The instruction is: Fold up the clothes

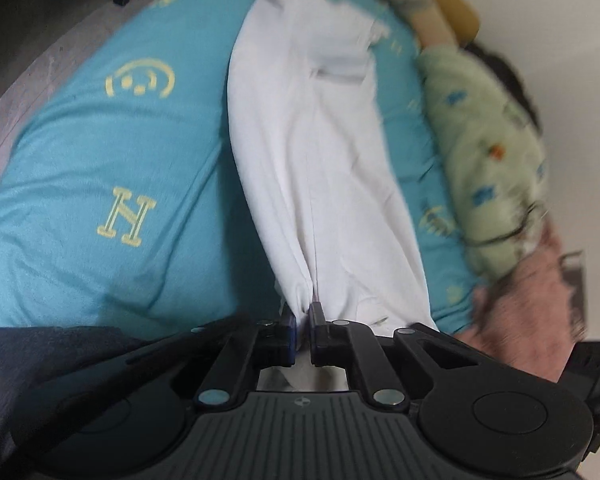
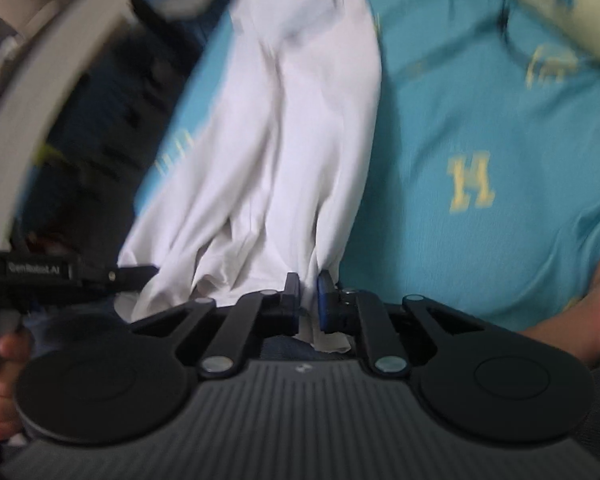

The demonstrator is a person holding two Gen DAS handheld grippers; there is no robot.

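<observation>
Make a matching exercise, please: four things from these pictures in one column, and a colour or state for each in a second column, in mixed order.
Things:
1. bed sheet
2. garment
3. left gripper
4. pillow

Colours or states:
A. pale green with small coloured prints
B. white, stretched out along the bed
C. turquoise with yellow letters
D. black, shut on white cloth

Pairs: 1-C, 2-B, 3-D, 4-A
</observation>
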